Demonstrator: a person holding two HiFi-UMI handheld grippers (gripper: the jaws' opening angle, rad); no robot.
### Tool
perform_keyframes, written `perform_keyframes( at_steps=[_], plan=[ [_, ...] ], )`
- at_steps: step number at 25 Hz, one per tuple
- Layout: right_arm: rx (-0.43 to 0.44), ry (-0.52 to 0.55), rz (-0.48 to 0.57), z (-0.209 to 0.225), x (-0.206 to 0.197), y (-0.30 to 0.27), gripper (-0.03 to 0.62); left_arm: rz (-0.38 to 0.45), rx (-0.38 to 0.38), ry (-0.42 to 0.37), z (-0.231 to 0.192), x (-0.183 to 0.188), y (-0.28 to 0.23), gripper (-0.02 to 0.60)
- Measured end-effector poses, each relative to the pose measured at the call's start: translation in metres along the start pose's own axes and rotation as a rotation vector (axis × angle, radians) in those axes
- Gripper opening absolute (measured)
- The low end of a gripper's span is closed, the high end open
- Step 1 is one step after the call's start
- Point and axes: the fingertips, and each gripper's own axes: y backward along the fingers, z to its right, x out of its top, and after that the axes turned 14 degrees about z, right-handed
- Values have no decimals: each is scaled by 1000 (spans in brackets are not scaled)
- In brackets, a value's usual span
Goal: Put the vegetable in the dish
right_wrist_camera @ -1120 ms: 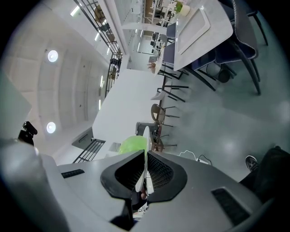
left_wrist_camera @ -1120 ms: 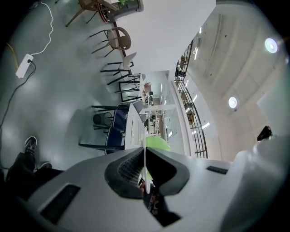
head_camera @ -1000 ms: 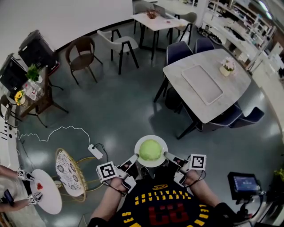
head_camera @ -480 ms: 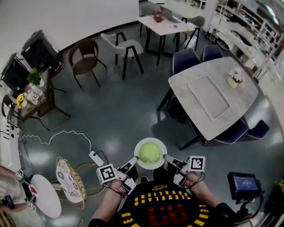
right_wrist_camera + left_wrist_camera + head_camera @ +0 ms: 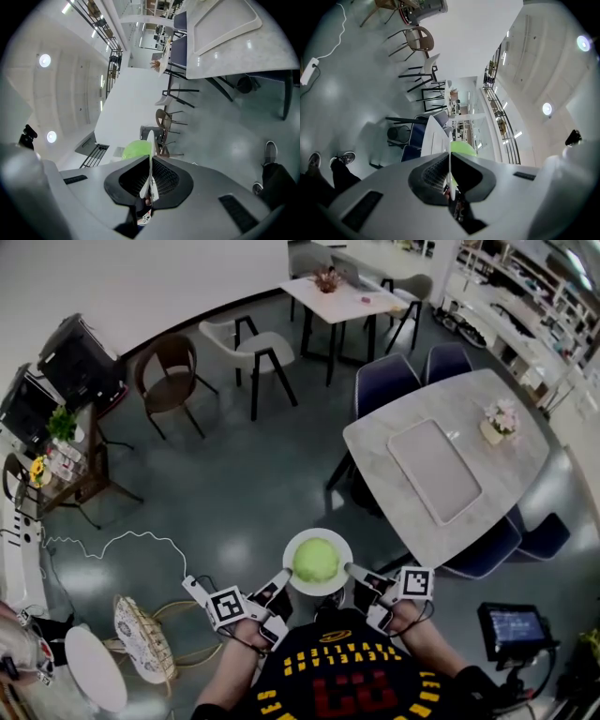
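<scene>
Grey polished floor fills the room, and the dish is carried in the air above it. Round and pale green, the vegetable (image 5: 317, 560) sits in the middle of the dish (image 5: 289, 559); I judge it light, firm and apt to roll. That dish is thin, white and glossy, probably brittle and slick, so I'd hold it by the rim. My left hand-held gripper (image 5: 281, 577) is clamped on the dish's left rim, my right hand-held gripper (image 5: 352, 570) on its right rim. Beyond the dish, to the right, stands a marble tabletop (image 5: 487, 465).

Glossy grey floor (image 5: 234, 493), marble table (image 5: 469, 404) with blue chairs (image 5: 384, 381), white wall (image 5: 141, 277), brown chair (image 5: 169, 367).
</scene>
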Motion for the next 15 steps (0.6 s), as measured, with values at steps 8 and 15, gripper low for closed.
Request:
perform_keyframes(
  at_steps=[8,15],
  plan=[
    [-15,26,42,10,70,8,17,-29,25,-27,15,-15,-62,12],
    [1,9,113,15,94,7,17,-98,-5,-41,20,-17,-98,12]
  ],
)
